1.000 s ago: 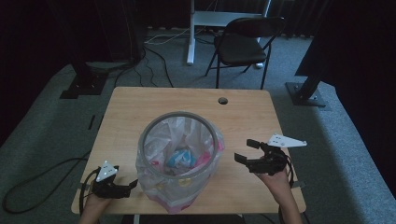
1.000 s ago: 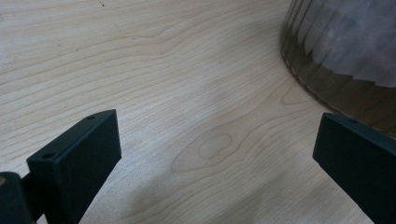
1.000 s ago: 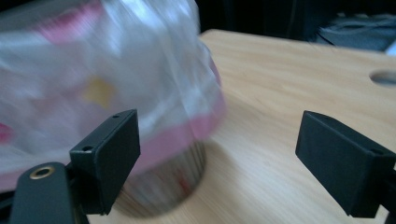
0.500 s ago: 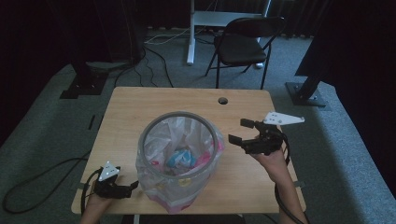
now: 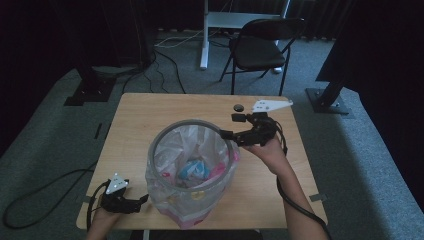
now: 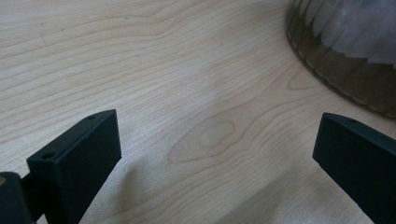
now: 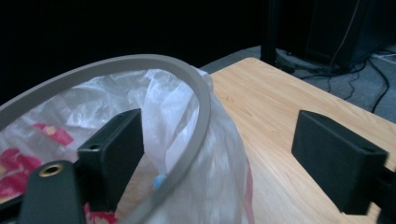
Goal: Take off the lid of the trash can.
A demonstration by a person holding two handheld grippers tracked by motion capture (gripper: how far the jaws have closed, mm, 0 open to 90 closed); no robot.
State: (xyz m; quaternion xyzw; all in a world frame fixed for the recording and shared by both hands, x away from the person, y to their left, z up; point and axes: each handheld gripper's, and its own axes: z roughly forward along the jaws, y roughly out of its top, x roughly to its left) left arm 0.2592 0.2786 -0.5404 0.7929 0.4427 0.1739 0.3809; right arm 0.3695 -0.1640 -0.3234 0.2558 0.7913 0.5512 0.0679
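Waste bin (image 5: 192,172): round, grey-rimmed, lined with a clear plastic bag (image 7: 187,121), standing at the near middle of the wooden worktop (image 5: 135,130); inside lie a light blue item (image 5: 192,170) and pink-and-red wrappers (image 7: 51,133). Right gripper (image 5: 232,127): at the bin's far right edge, jaws straddling rim and liner, spread wide though just narrowing, pads pressing nothing. Left gripper (image 5: 142,200): released and empty, low on the worktop beside the bin's base.

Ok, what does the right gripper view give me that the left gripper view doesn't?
Right gripper view: the bin's grey rim and the plastic liner folded over it sit between the open jaws of the right gripper, untouched by the pads.

Left gripper view: the left gripper open over bare table, with the bin's lower wall off to one side.

Both show the bin and the wooden tabletop.
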